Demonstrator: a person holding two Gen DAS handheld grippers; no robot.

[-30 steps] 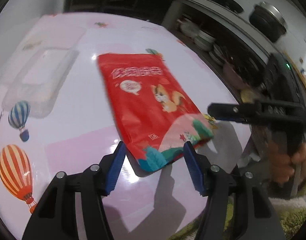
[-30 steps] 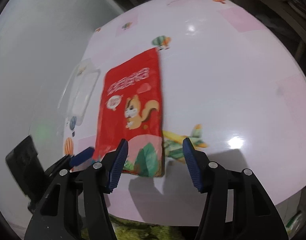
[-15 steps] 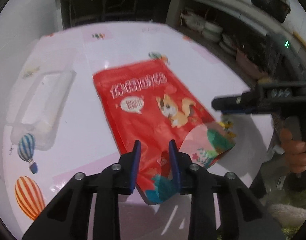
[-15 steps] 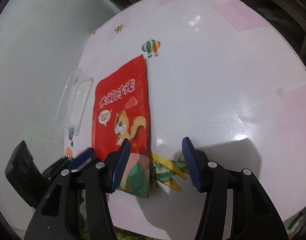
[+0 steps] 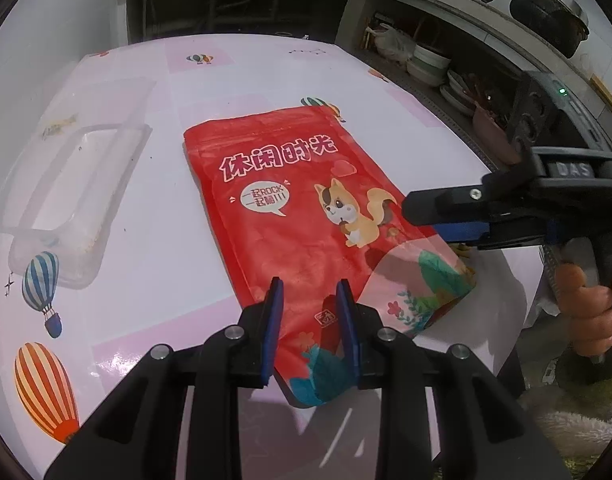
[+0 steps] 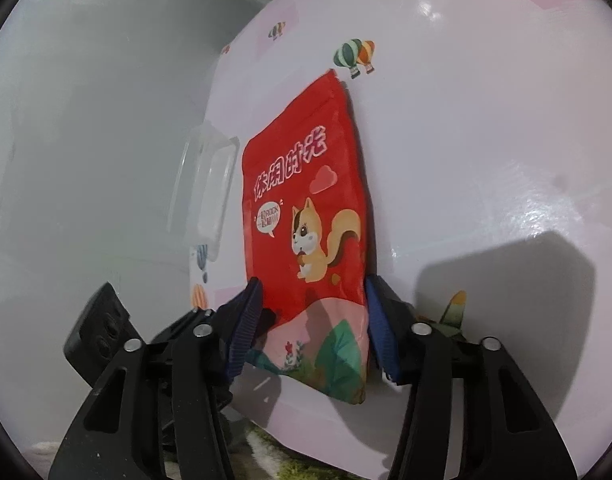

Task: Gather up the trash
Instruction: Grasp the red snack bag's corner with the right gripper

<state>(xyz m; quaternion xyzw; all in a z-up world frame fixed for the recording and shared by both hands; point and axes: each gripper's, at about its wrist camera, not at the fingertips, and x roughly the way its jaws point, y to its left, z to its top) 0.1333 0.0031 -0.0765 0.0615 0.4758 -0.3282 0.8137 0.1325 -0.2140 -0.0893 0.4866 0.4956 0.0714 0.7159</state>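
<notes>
Red snack pouch [image 5: 302, 216] lies flat on the table [image 5: 154, 248], its near bottom edge at the table's front rim, a clear plastic tray [image 5: 70, 200] well apart to its left. Left gripper [image 5: 310, 320] points steeply down over the pouch's near corner, jaws narrow, pouch between them; whether the pads pinch it I cannot tell. Right gripper [image 6: 310, 320] comes in from the right side, jaws closing astride the pouch's bottom end, pads just beside its edges. Hand [image 5: 586, 308] wraps the right gripper's handle.
</notes>
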